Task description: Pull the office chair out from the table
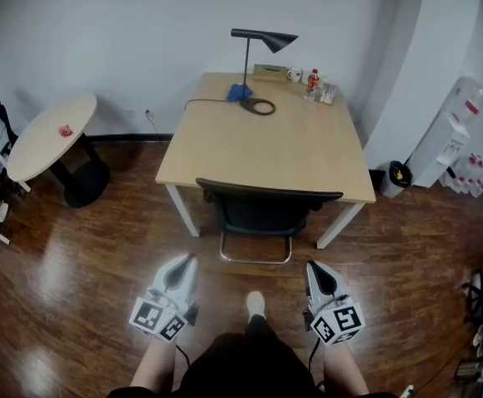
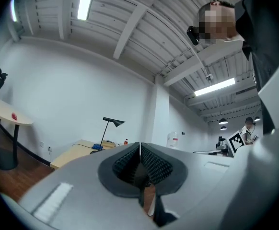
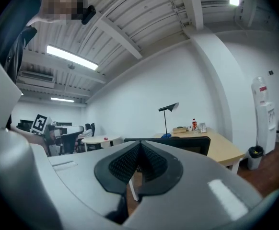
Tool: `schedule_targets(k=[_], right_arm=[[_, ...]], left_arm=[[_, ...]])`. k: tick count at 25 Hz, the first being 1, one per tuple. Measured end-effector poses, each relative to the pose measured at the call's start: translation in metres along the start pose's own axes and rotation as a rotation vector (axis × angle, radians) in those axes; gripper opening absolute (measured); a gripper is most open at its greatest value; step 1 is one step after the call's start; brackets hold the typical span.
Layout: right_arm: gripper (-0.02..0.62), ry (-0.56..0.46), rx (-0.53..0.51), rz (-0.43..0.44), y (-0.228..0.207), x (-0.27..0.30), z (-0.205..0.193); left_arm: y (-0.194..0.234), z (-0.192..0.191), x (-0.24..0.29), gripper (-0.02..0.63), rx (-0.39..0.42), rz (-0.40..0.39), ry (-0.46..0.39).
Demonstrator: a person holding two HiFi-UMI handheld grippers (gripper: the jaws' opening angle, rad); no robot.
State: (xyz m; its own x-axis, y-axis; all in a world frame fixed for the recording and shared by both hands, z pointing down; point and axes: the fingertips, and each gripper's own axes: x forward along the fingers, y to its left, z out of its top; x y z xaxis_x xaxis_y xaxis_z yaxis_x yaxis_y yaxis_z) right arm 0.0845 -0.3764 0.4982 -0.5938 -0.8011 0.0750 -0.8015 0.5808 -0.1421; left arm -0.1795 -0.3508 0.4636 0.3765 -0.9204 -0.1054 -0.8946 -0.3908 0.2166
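Observation:
A black office chair (image 1: 262,208) is tucked under the near edge of a light wooden table (image 1: 266,143), its backrest top facing me. My left gripper (image 1: 190,261) hangs shut over the floor, short of the chair and to its left. My right gripper (image 1: 312,268) is also shut, short of the chair's right side. Neither touches the chair and nothing sits between the jaws. In the right gripper view the chair back (image 3: 197,144) shows just past the shut gripper (image 3: 139,145). In the left gripper view the shut gripper (image 2: 140,147) points toward the table (image 2: 77,152).
A black desk lamp (image 1: 258,48), a mug, a bottle and small items stand at the table's far end. A round side table (image 1: 51,135) is at the left. A water dispenser (image 1: 453,135) and a black bin (image 1: 397,177) stand at the right. Wooden floor lies between me and the chair.

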Motion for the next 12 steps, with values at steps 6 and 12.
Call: schedule_targets(k=[6,12], right_arm=[[0.015,-0.014,-0.026,0.006,-0.043,0.053,0.016],[0.043,0.0,-0.048,0.005,-0.084,0.092,0.02]], left_arm=[[0.024,0.002,0.064,0.011,0.057,0.016,-0.003],[0.038,0.0,0.116,0.011,0.083,0.022,-0.01]])
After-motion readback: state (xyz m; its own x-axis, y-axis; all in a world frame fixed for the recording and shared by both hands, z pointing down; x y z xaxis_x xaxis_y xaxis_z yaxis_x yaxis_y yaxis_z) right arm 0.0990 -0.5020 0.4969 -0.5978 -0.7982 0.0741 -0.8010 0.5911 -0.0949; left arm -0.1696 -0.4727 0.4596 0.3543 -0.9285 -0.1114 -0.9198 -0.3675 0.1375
